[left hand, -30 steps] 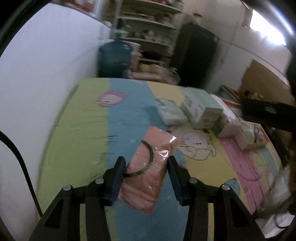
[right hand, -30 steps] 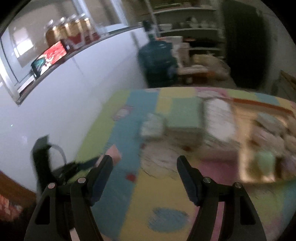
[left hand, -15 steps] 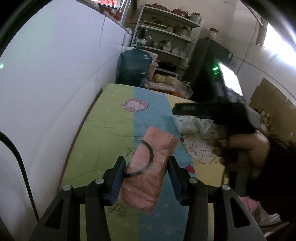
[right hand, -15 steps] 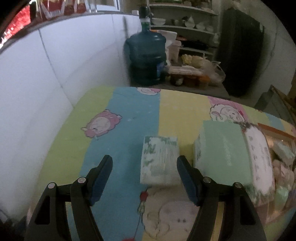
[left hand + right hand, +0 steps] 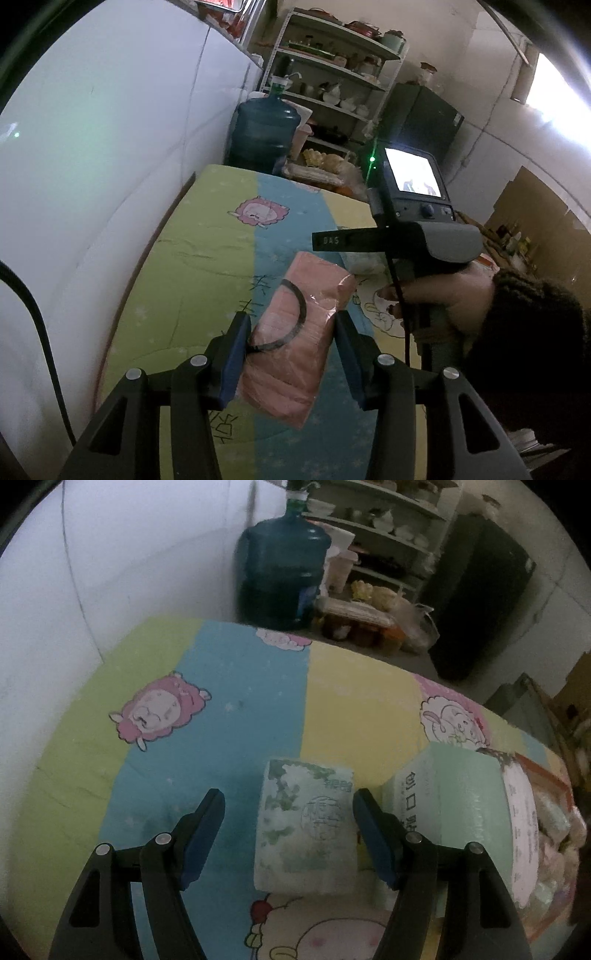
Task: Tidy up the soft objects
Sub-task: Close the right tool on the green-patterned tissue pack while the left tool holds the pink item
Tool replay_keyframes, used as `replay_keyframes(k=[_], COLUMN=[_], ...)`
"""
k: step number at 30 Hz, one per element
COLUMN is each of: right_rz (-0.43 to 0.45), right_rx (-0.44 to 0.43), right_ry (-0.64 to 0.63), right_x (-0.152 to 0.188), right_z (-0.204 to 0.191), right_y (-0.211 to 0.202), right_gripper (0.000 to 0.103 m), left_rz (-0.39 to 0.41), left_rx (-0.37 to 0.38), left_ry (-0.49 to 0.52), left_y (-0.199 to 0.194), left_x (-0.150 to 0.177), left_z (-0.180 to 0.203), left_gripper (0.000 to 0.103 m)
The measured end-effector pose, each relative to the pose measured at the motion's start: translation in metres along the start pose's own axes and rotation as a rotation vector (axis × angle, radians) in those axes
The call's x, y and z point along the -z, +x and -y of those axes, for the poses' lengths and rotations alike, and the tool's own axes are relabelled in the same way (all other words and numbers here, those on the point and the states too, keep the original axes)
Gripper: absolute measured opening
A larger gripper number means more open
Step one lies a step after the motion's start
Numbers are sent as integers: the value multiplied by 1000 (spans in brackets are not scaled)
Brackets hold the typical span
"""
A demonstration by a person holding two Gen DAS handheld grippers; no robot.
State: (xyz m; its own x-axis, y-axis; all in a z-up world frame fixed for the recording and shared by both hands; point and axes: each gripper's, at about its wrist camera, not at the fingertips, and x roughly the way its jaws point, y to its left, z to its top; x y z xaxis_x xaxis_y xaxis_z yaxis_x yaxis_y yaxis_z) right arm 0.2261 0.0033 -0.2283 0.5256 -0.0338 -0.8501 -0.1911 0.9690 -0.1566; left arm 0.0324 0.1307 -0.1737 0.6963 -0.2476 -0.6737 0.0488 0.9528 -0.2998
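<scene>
Jaws of left gripper pinch a pink pack, held clear above the mat; soft, flat, rectangular, crinkly clear wrap w/ black band round it. Right gripper jaws wide apart, nothing gripped; green-white tissue pack lies on mat between fingers, nearer right one. Mint box just beside it. Mat: quilted, pastel stripes, sheep prints. Water jug behind.

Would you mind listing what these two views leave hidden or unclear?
- Left wrist view: the pink pack hides the mat beneath; the right hand blocks the packs behind.
- Right wrist view: the box at the right edge is cut off, its contents blurred.
- Printed text on the green tissue pack is too small.
</scene>
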Motion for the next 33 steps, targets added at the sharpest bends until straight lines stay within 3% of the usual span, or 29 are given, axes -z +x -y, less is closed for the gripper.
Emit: replay_keyframes(k=[5,9,16,23,28,29,32,33], right_rz=[-37,-18,-43,-76,-69,-76,-62,-57], right_rx=[49,90,84,197,206,190,194,167], right_ry=[-8,-63,69,182,221,233,243,245], right_x=[5,10,5,7,2,1,-1,-1], right_z=[-15,-31,-15,-13,-10,-8,0,4], right_y=[2,2,6,12,18,18,15,13], right_gripper=[73,73,73,74,76,72,39,34], left_rz=[-6,-10,-20,-27,-25,-23,-17,-16], left_rx=[6,2,-3,2,-4,-5,-3,-1], left_ry=[-11,-8,-29,-31,-39,-41,-48,-50], left_y=[3,1,-1,-1,-2,-3,-5,-5], left_x=[-1,-1,1,2,2,1,1,1], left_z=[-4,-6,-15,-20,-21,-21,-22,-22], left_gripper=[47,47,47,47,47,47,47,47])
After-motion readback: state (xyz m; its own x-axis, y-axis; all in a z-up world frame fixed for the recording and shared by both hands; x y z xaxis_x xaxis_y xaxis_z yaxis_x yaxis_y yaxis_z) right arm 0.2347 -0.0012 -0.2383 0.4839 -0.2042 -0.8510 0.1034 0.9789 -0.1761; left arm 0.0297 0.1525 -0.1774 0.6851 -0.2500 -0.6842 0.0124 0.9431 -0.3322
